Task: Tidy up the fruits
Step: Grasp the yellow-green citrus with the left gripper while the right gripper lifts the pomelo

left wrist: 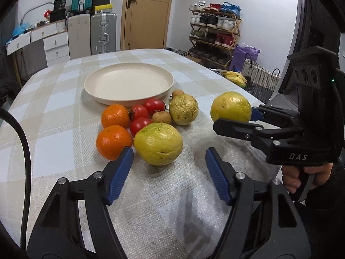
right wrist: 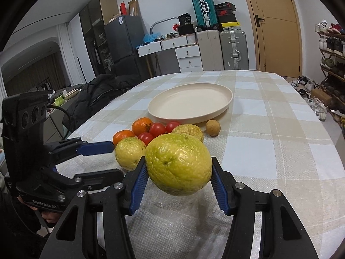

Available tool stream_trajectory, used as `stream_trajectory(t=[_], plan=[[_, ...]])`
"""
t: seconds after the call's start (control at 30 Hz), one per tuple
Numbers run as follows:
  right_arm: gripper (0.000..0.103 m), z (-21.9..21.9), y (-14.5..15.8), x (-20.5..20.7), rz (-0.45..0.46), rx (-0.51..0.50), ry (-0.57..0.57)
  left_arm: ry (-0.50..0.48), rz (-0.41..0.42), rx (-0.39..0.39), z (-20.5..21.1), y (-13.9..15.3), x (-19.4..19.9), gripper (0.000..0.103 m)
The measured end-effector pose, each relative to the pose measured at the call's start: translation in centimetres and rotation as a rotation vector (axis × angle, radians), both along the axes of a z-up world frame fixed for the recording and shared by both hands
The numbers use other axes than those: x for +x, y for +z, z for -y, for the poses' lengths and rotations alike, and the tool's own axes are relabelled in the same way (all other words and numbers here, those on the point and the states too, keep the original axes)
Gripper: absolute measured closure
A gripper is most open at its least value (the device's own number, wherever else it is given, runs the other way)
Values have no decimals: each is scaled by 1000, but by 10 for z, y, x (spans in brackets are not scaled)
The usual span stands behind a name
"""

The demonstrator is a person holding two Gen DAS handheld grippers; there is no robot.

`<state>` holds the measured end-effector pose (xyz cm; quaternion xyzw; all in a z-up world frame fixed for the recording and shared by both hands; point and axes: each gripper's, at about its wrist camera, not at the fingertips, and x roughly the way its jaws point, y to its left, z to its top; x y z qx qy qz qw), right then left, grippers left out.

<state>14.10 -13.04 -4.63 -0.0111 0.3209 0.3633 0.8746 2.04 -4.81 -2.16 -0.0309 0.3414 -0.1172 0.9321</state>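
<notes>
Right wrist view: a large yellow-green guava (right wrist: 179,165) is clamped between the blue pads (right wrist: 138,185) of the right gripper (right wrist: 177,180) and is held clear above the worktop (right wrist: 280,146), its shadow seen on the cloth below.
Right gripper state: closed around the held fruit, pads pressed on both its sides.
Left wrist view: the left gripper (left wrist: 169,161) is seen spread wide with nothing between its pads, low over the checked cloth, just near of the fruit pile.
Left gripper state: wide apart, nothing held.
Fruit pile: a second guava (left wrist: 158,143) lies just beyond the left gripper; two oranges (left wrist: 114,141) are touching it on the left; three tomatoes (left wrist: 140,117) are packed behind; a wrinkled guava (left wrist: 183,109) lies right of the tomatoes, with small brown fruits (left wrist: 161,117) beside it.
Plate: a cream plate (left wrist: 129,82) is set on the worktop just far of the pile, with nothing on it.
Held fruit position: to the right of the pile, apart from it.
</notes>
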Motion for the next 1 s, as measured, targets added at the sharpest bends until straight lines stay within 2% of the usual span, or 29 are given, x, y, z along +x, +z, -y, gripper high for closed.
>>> stream_trajectory(t=[0.17,0.37,0.4,0.43,0.6,1.0], plan=[[47,-1,-1,-1,0,1,9,25,-48,-19,0,-6,15,35],[47,0,-2,0,-3,4,6,35,-65,0,4,-10,25,36],[47,0,-2,0,-3,4,7,40,-65,4,4,-10,26,43],[47,0,-2,0,-2,2,10,47,-66,14,5,-11,28,54],[47,0,-1,0,6,0,9,34,-78,-6,2,-12,32,54],[47,1,4,-3,31,1,10,23,29,14,4,8,15,54]])
